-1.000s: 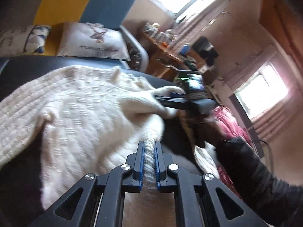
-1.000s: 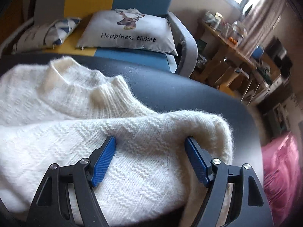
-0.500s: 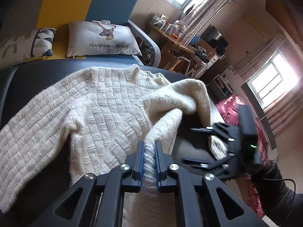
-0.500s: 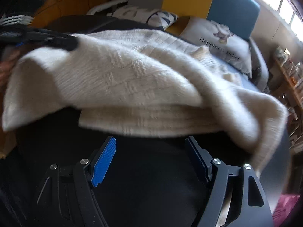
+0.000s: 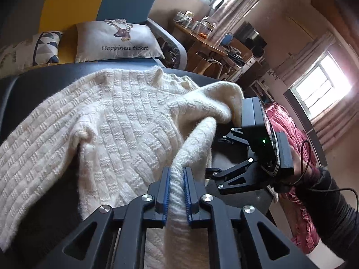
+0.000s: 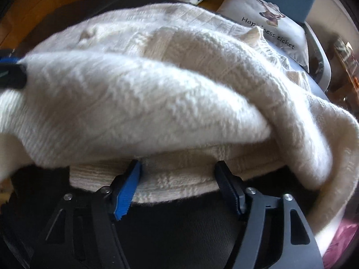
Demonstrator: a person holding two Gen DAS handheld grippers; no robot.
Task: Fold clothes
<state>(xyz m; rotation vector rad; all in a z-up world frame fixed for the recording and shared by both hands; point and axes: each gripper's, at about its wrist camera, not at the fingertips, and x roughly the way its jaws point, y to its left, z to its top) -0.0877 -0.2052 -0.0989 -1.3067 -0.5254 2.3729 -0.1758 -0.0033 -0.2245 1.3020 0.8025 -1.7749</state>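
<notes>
daylight glare from windows [image 5: 320,89] at 2 o'clock, heavy fisheye warping, dark vignetted corners, right wrist view kinda motion-blurred

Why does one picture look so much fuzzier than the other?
Right wrist view: the cream knitted sweater is smeared by motion blur, edges soft. Left wrist view: its knit is crisp, but the bright window blows out to white glare, and the fisheye bends the room.

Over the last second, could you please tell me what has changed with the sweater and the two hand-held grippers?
The right hand-held gripper left the folded sleeve it straddled on top and dropped to the sweater's lower edge at the black surface; its jaws are closing with the hem between them, not yet pinching. The left hand-held gripper stays clamped on the knit fold.
</notes>
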